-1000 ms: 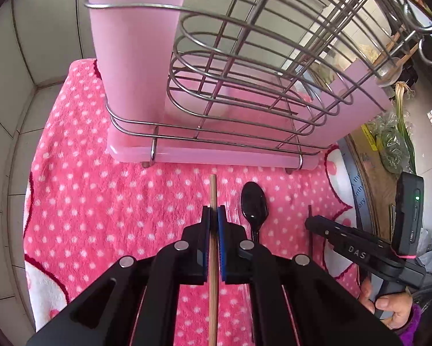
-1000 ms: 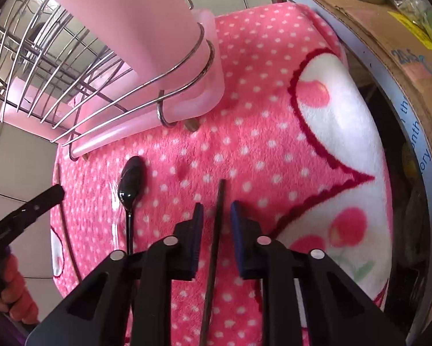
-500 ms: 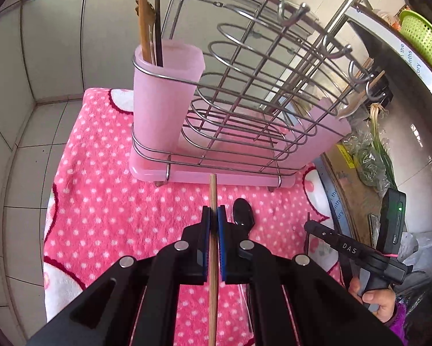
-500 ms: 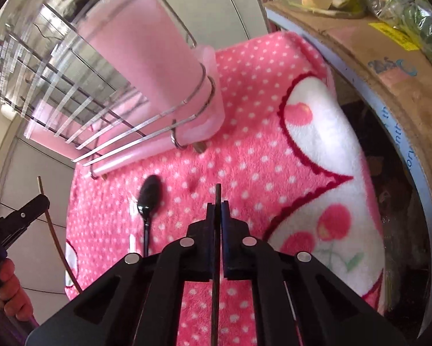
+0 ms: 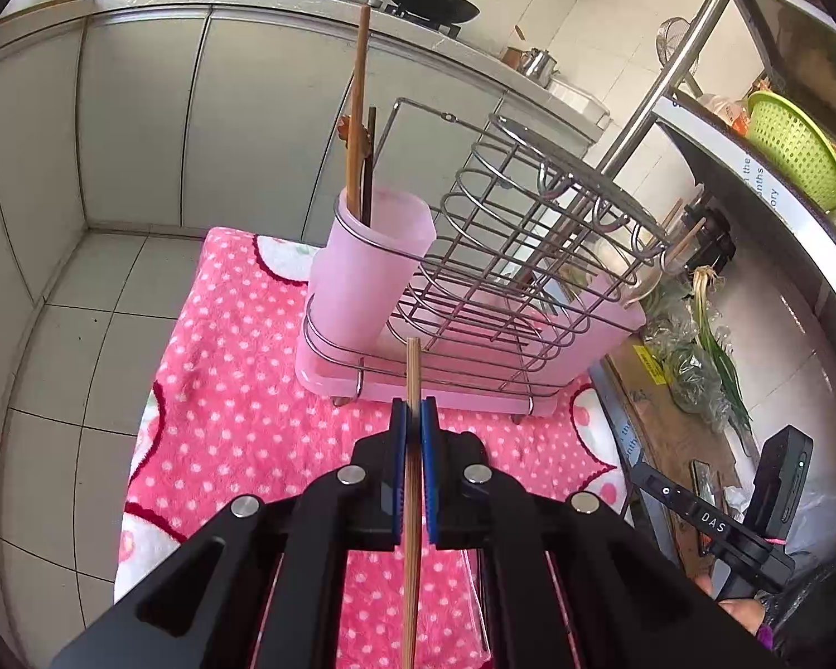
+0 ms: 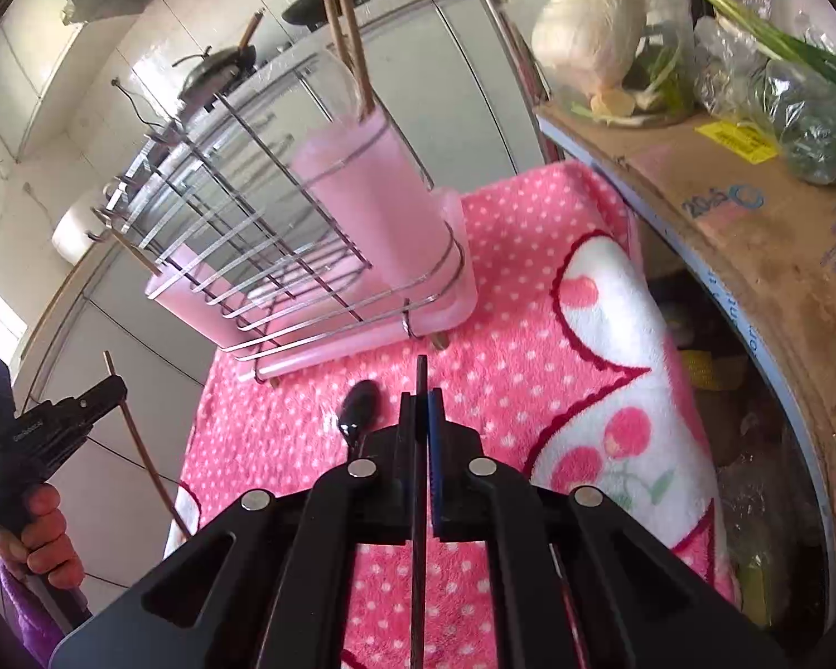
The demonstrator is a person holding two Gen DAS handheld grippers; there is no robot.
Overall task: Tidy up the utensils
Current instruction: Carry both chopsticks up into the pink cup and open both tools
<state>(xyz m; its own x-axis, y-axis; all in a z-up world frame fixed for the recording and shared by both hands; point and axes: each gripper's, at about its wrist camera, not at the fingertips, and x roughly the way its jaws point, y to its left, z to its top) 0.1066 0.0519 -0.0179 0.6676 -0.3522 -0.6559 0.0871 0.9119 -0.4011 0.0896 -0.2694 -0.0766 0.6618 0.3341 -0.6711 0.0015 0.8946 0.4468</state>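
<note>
Clamping a light, stiff wooden chopstick [image 5: 412,446], the left gripper [image 5: 413,418] hovers above the pink towel [image 5: 239,418]; the right gripper [image 6: 422,412] pinches a dark chopstick [image 6: 419,446]. Both look slim and slippery: grip mid-shaft, then drop into the pink cup [image 5: 362,279].

Four chopsticks: one light [image 5: 412,479], one dark [image 6: 419,479], two upright in cup [image 5: 356,128]. One black spoon [image 6: 358,411]. One pink cup [image 5: 370,273]. One wire rack [image 5: 529,256]. One towel [image 5: 239,401].

Wooden chopstick [image 5: 412,529] and dark chopstick [image 6: 418,529] — rear ends cut off by bottom edge; spoon [image 6: 360,410] handle hidden behind right gripper [image 6: 421,407].
</note>
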